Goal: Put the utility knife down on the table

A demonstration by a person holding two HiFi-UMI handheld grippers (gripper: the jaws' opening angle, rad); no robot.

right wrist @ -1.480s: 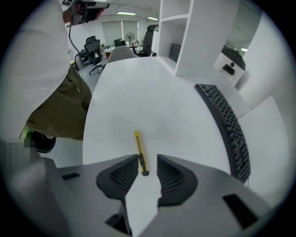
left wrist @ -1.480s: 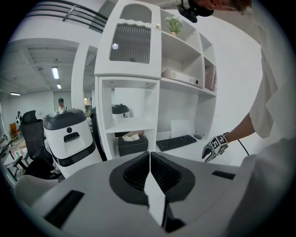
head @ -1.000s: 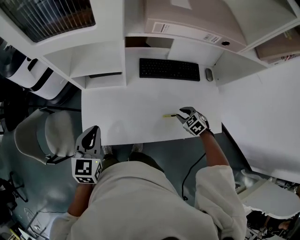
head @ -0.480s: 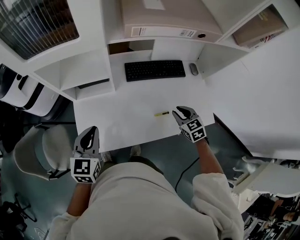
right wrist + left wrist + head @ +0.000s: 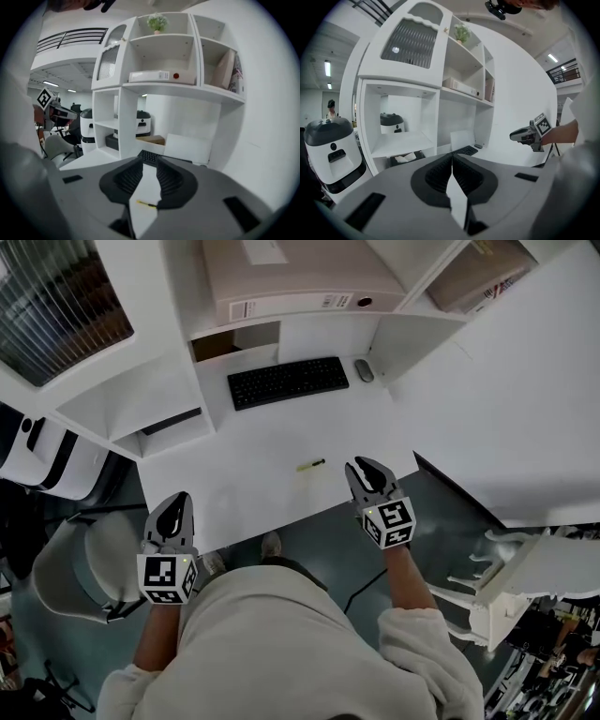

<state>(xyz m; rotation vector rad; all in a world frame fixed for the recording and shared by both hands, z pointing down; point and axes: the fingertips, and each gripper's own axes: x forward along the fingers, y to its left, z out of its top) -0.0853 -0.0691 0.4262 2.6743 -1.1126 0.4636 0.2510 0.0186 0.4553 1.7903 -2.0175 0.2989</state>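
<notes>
Head camera looks down; all views share the keyboard (image 5: 288, 382).

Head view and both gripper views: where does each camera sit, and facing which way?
Head view: on the person's head, steeply down at table, utility knife, keyboard; arms, left gripper, right gripper show.
Left gripper view: on that gripper, along its shut jaws toward shelves; right gripper at right.
Right gripper view: on that gripper, between its empty jaws, which have just been closing, at utility knife.
Head and right gripper views share utility knife, keyboard.
</notes>
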